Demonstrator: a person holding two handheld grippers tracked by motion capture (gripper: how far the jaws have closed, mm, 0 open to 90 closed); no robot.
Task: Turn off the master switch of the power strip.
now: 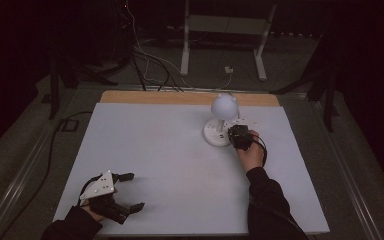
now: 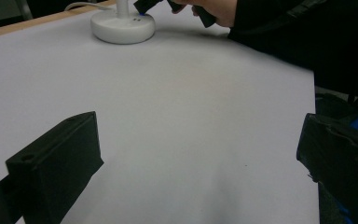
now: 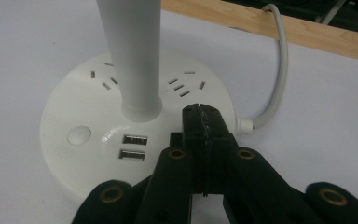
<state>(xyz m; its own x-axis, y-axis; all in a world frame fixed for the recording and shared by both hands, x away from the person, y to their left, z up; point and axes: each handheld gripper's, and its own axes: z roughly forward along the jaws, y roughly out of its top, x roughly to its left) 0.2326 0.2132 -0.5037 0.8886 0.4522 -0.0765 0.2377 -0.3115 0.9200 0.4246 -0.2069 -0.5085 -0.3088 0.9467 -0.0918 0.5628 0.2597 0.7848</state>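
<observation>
A white desk lamp with a round head (image 1: 224, 106) stands at the far right of the table on a disc base (image 1: 215, 134) (image 3: 74, 102) (image 2: 121, 25). The base carries socket slots, two USB ports (image 3: 134, 147) and a round button (image 3: 79, 135). My right gripper (image 1: 232, 132) (image 3: 204, 112) is shut with nothing between its jaws. Its tips lie over the base's near right rim, beside the stem (image 3: 130, 56) and just right of the USB ports. My left gripper (image 1: 135, 191) (image 2: 200, 154) rests open near the table's front left corner, jaws wide apart over bare surface.
The lamp's white cable (image 3: 279, 70) leaves the base toward the wooden strip (image 1: 180, 97) at the table's far edge. The white tabletop (image 1: 155, 150) stretches between the two hands. Behind the table are floor cables (image 1: 150, 65) and a white stand frame (image 1: 225, 30).
</observation>
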